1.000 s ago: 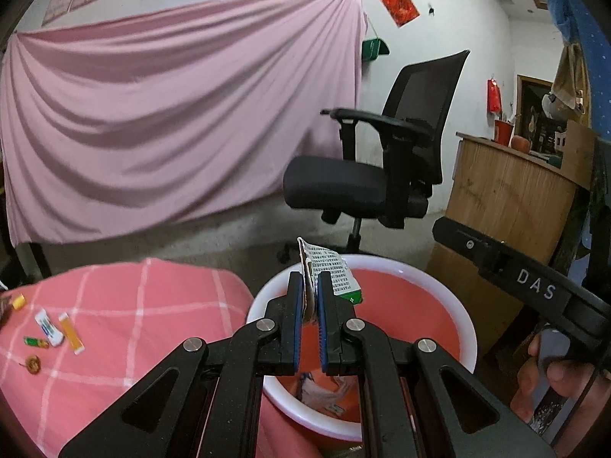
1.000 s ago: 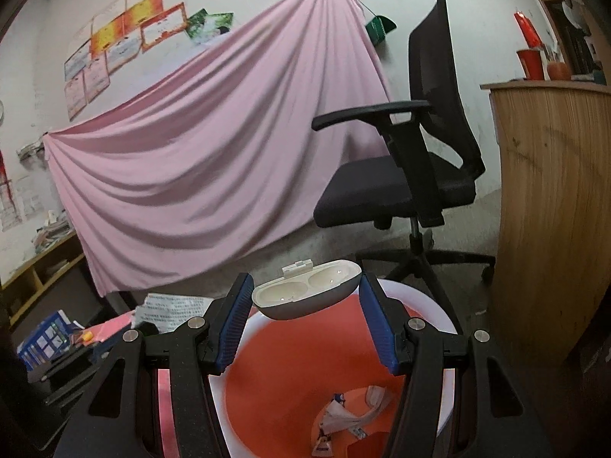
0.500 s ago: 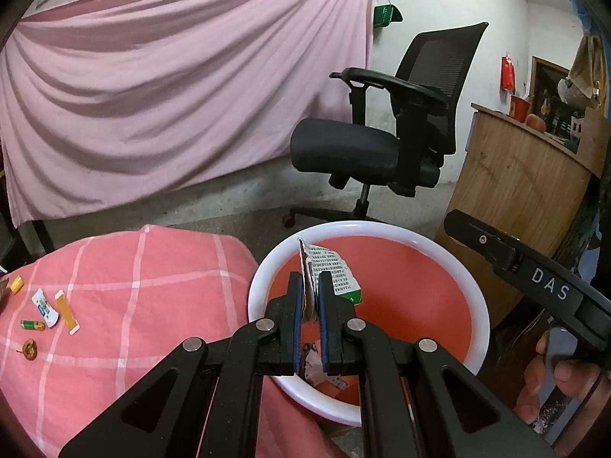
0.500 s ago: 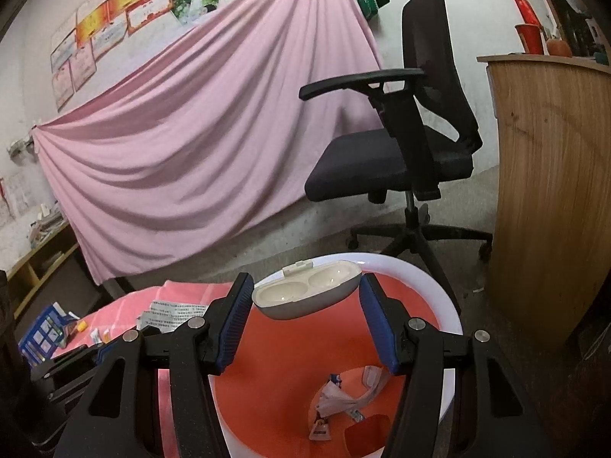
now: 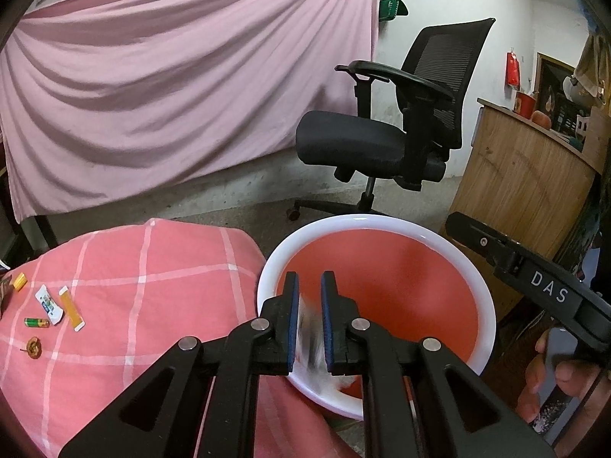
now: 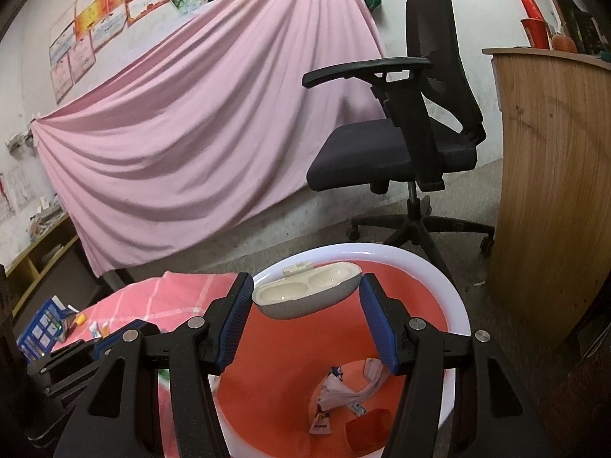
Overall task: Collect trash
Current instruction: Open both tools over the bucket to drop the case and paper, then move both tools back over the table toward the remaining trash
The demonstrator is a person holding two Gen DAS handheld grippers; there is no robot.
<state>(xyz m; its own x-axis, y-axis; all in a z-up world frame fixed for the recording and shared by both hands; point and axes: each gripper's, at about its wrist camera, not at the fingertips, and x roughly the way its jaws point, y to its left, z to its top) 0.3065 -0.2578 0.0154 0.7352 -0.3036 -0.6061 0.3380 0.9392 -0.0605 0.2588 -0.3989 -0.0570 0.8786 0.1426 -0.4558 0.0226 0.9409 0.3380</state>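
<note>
1. One pink sheet (image 5: 183,87) hangs across the wall, far behind the bin.
2. One black office chair (image 5: 397,129) stands on the floor just beyond the bin's far rim; one wooden desk (image 5: 527,191) stands to the bin's right, with a red cup and an orange fruit on top.
3. One surface under a pink checked cloth (image 5: 133,297) lies against the bin's left side.
4. One bin (image 5: 485,305), white-rimmed and red inside, is the landmark. In the right wrist view its bottom holds a few crumpled white wrappers (image 6: 343,389) and one red scrap (image 6: 368,423).
5. Two claws are over the bin. The left claw (image 5: 307,320) is above the near-left rim, and its jaws are opening, with a blurred white wrapper (image 5: 309,339) in the gap between the pads, low over the bin's mouth; whether the pads press it, I cannot tell for the blur.
6. The right claw (image 6: 305,316) is clenched on one white earbud case half (image 6: 305,295), gripped end to end, hollow side up, above the bin's middle.
7. A person's hand (image 5: 561,385) holds the right claw's handle, right of the bin.
8. Five small bits lie on the cloth well left of the bin: a yellow piece (image 5: 19,280), a white sachet (image 5: 49,304), an orange strip (image 5: 71,307), a green battery (image 5: 37,322) and a small brown ring (image 5: 33,347).
</note>
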